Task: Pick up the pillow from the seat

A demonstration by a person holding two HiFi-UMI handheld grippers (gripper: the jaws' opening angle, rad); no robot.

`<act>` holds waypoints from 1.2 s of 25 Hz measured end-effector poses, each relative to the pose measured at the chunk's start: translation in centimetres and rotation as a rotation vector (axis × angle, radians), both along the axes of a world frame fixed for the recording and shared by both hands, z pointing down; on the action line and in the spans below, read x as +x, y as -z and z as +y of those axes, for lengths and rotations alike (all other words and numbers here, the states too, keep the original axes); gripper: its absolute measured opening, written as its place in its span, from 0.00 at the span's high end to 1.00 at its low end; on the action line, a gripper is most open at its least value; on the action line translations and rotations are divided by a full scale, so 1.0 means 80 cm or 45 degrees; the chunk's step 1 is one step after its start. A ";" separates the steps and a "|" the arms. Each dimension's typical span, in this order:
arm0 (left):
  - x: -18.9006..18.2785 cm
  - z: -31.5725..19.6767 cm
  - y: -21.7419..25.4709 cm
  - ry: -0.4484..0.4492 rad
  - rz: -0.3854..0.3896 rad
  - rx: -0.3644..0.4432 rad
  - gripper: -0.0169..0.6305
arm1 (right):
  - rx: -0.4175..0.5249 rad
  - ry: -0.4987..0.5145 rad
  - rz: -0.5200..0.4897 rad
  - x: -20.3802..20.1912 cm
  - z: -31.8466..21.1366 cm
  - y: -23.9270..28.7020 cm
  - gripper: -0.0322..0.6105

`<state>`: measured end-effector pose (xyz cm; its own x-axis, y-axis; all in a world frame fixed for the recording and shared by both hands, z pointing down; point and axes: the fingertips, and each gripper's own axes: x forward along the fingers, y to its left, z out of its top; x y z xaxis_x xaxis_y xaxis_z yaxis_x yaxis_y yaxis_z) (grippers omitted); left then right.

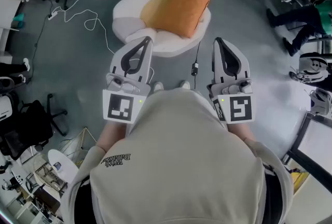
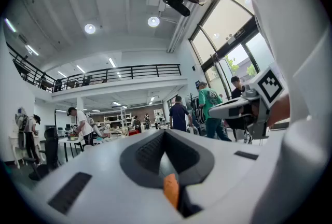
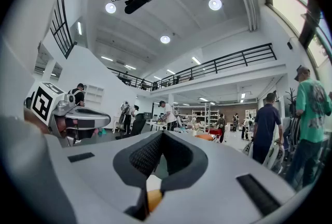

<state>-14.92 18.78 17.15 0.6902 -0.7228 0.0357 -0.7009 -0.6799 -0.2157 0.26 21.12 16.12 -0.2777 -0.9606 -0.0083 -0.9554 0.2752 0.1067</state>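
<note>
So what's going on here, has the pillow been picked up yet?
Not yet. A person stands facing the white seat, holding the left gripper and the right gripper out in front of them. Both sets of jaws are closed with nothing between them. The orange pillow lies on the seat, ahead of both grippers and untouched.

Left gripper [image 2: 165,135]: jaws closed together, gripping nothing; a sliver of orange pillow [image 2: 171,190] shows through the gap behind the tips. Right gripper [image 2: 218,110] at right, level. Background: hall, balcony railing [image 2: 129,70], several standing people.
</note>
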 end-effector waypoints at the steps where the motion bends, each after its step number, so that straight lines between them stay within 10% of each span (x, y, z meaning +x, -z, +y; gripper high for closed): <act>1: 0.000 0.000 0.000 0.003 0.002 -0.011 0.96 | -0.001 -0.001 0.002 -0.001 0.001 0.001 0.94; 30: 0.034 0.019 -0.019 0.057 0.025 -0.110 0.96 | -0.104 0.025 -0.120 0.048 0.026 -0.030 0.94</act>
